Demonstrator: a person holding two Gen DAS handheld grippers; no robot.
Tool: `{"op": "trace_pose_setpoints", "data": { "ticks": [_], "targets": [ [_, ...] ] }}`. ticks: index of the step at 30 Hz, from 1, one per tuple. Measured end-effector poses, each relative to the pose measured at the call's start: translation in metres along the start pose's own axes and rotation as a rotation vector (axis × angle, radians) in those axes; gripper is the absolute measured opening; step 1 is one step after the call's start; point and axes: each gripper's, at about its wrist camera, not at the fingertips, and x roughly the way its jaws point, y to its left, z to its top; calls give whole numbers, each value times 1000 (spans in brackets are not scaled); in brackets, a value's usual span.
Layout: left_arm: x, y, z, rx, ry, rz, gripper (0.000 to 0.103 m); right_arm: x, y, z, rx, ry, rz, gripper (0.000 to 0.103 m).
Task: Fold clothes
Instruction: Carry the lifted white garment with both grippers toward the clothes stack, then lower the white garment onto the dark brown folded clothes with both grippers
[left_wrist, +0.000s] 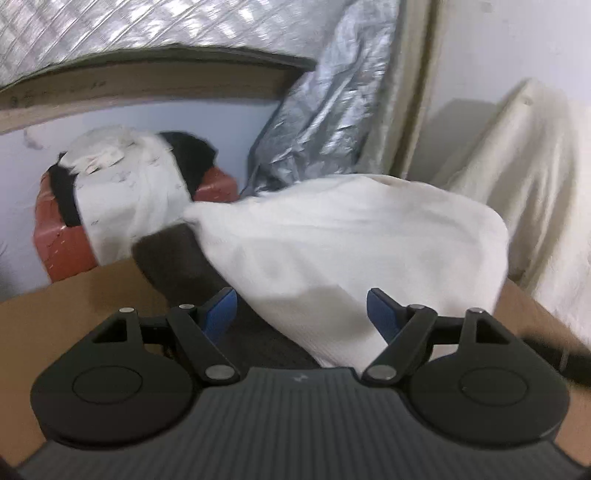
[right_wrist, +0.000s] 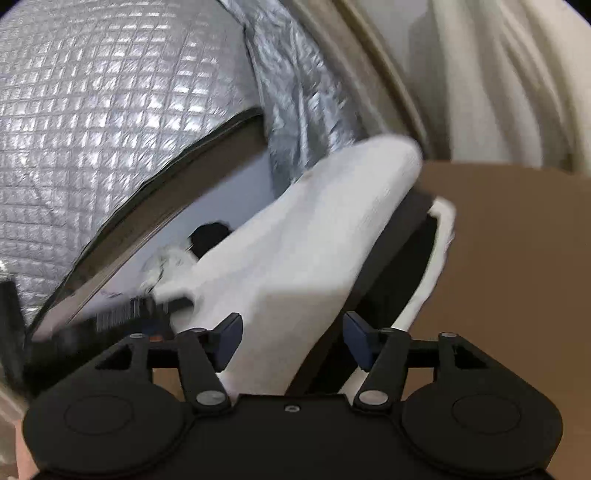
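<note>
White knit garment bunched over a dark garment on the brown table

No writing can be read. The soft white ribbed knit garment (left_wrist: 332, 251) lies in a thick fold across a dark grey garment (left_wrist: 173, 258) on the brown table (left_wrist: 74, 306). The left gripper (left_wrist: 301, 308) has its blue-padded fingers spread, cloth lying between them unpinched; the right gripper (right_wrist: 291, 336) is likewise released, straddling the white fold.

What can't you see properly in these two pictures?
- Left wrist view: the dark garment is mostly hidden under the white garment.
- Left wrist view: the red box is largely covered by piled clothes.
- Right wrist view: the white garment's edges are smeared by motion blur; whether either gripper's pads touch it is unclear.
</note>
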Motion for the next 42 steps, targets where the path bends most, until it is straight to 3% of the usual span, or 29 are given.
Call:
{"op": "trace_pose_setpoints", "data": {
  "ticks": [3, 5, 7, 10, 12, 13, 15, 19, 20, 23, 25, 27, 29, 32, 33, 35, 36, 38, 39, 41, 42],
  "targets": [
    [5, 8, -8, 10, -46, 13, 77, 3, -8, 16, -11, 6, -14, 73],
    [7, 20, -11, -7, -64, 0, 77, 11, -19, 30, -3, -17, -27, 93],
    [22, 30, -14, -42, -30, 27, 82, 28, -39, 45, 50, -49, -58, 100],
    [42, 40, -18, -100, -3, 21, 91, 65, -61, 71, 180, -69, -116, 100],
    [48, 43, -18, -108, -10, 9, 92, 86, -78, 82, 272, -95, -78, 81],
    [48, 44, -17, -100, -21, 6, 92, 93, -81, 87, 296, -111, -28, 48],
    [46, 46, -15, -104, -45, 19, 92, 99, -72, 101, 253, -123, 17, 40],
    [51, 37, -14, -80, -5, 51, 92, 84, -49, 121, -28, -211, 238, 37],
    [53, 33, -15, -77, 4, 58, 93, 89, -56, 120, -36, -195, 199, 38],
    [55, 28, -14, -91, 35, 24, 95, 122, -92, 102, 42, -69, -42, 41],
    [52, 22, -13, -69, 29, 28, 95, 119, -101, 91, 81, -104, -97, 57],
    [48, 14, -14, -19, -5, 59, 95, 113, -103, 88, 99, -124, -139, 66],
    [42, 8, -15, 19, -63, 82, 93, 103, -87, 89, 48, -147, -213, 71],
    [20, 7, -13, 4, -202, 96, 91, 77, -41, 82, -129, -281, -314, 71],
    [13, 8, -12, -6, -246, 87, 91, 69, -28, 79, -203, -317, -288, 71],
    [4, 12, -8, -35, -290, 15, 89, 66, -1, 77, -358, -309, -192, 71],
    [7, 15, -7, -60, -272, -37, 86, 72, 11, 76, -437, -273, -164, 71],
    [14, 18, -7, -106, -231, -135, 71, 86, 34, 73, -587, -199, -109, 69],
    [22, 16, -7, -107, -184, -148, 68, 96, 41, 72, -632, -160, -97, 69],
    [46, 7, -11, -41, -56, -94, 63, 119, 41, 69, -676, -90, -143, 70],
    [50, 3, -13, -5, -55, -69, 64, 130, 33, 68, -669, -64, -189, 71]
  ]
}}
